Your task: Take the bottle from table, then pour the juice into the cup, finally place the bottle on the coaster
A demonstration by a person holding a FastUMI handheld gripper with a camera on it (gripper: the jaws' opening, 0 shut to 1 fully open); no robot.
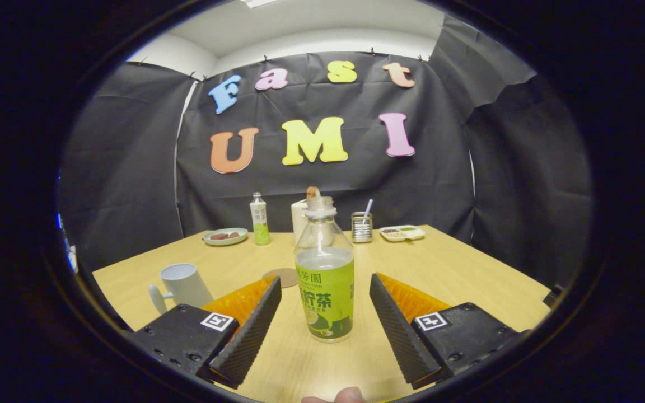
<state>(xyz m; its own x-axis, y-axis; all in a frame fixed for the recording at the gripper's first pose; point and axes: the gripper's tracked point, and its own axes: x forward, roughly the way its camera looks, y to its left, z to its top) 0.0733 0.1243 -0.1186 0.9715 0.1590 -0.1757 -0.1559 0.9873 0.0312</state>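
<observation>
A clear, uncapped bottle (326, 280) with a green label and pale juice stands upright on the wooden table (468, 274). It sits between my two fingers, with a gap on each side. My gripper (325, 294) is open and touches nothing. A white cup (181, 286) with a handle stands to the left, beyond the left finger. A round brown coaster (283, 276) lies flat on the table just past the left fingertip, between the cup and the bottle.
At the table's far edge stand a second capped bottle (259, 219), a plate with food (225, 236), a paper roll (302, 218) behind the near bottle, a small holder with sticks (361, 226) and a divided dish (402, 233). A fingertip (338, 396) shows below the fingers.
</observation>
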